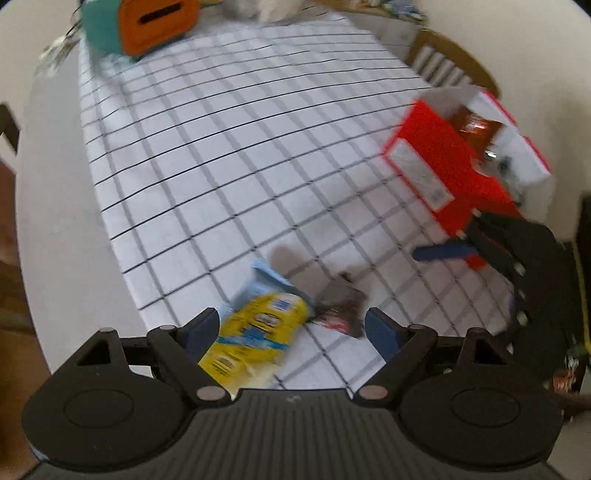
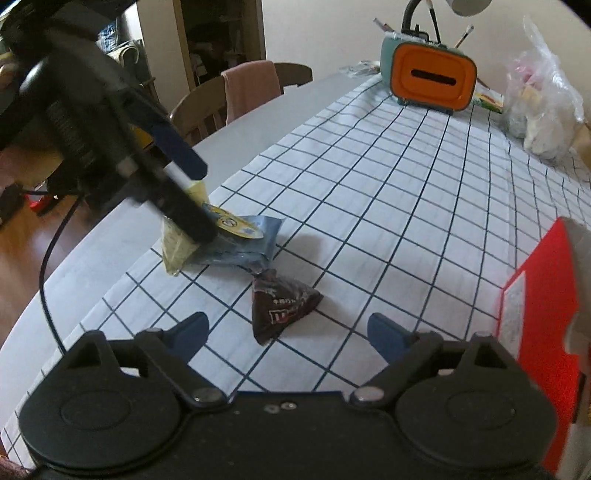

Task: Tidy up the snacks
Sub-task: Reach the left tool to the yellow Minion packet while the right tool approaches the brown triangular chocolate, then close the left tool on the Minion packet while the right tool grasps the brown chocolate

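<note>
Straddling the yellow-and-blue foil snack packet (image 1: 258, 332) on the checked surface (image 1: 229, 155), the left claw (image 1: 291, 328) gapes wide. Right claw (image 2: 288, 332), also wide, faces the dark triangular candy pouch (image 2: 280, 306); only the left view shows snacks inside the red cardboard box (image 1: 443, 162).

A checked cloth (image 2: 388, 192) is covering the grey counter (image 2: 258, 107); wooden chairs (image 2: 207, 110) are standing beside it, one wearing a pink towel (image 2: 251, 86), against cream walls (image 2: 325, 33).
</note>
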Action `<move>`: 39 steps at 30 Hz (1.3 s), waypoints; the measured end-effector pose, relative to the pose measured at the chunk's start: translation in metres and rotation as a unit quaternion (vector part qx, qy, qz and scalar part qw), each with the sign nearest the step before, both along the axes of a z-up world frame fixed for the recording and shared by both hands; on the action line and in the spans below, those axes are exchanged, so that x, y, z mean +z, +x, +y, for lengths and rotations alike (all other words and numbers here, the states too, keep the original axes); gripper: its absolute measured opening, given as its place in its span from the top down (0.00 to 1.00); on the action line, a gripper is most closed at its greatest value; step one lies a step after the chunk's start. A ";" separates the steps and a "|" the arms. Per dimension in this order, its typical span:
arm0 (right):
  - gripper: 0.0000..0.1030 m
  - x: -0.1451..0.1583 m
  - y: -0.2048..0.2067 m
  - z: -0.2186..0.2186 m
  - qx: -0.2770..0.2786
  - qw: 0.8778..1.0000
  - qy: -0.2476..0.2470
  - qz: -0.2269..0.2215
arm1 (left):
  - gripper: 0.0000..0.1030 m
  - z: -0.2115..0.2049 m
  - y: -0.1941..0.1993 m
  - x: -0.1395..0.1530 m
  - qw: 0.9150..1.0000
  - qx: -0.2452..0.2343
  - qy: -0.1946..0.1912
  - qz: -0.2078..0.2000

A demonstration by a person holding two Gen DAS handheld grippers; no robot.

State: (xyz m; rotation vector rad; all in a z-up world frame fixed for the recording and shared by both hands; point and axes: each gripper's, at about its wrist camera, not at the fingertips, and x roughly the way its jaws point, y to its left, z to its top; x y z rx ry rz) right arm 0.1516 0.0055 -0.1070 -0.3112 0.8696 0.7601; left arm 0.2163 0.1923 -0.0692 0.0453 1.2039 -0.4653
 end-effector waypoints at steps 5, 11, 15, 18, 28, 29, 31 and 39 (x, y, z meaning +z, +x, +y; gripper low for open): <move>0.14 -0.012 0.007 0.011 0.004 1.000 -0.012 -0.001 | 0.29 0.002 0.016 -0.009 1.000 0.003 0.011 0.013; 0.19 -0.025 0.018 0.025 0.003 1.000 -0.021 0.005 | 0.37 -0.003 0.027 -0.029 0.998 -0.017 0.041 0.049; 0.23 -0.028 0.019 0.031 0.012 1.000 -0.024 0.003 | 0.38 -0.007 0.030 -0.040 0.996 -0.026 0.053 0.067; 0.27 -0.031 0.019 0.033 0.015 0.999 -0.030 0.000 | 0.41 -0.011 0.029 -0.042 0.995 -0.034 0.063 0.066; 0.49 -0.032 0.020 0.033 0.007 1.000 -0.023 -0.011 | 0.41 -0.015 0.025 -0.039 0.996 -0.036 0.069 0.049; 0.50 -0.031 0.020 0.032 0.005 1.000 -0.020 -0.011 | 0.41 -0.014 0.025 -0.039 0.996 -0.036 0.068 0.047; 0.53 -0.030 0.020 0.031 0.000 1.000 -0.014 -0.013 | 0.41 -0.014 0.024 -0.039 0.996 -0.032 0.067 0.045; 0.69 -0.026 0.015 0.020 -0.028 0.999 0.001 -0.020 | 0.42 -0.012 0.020 -0.035 0.997 -0.020 0.059 0.034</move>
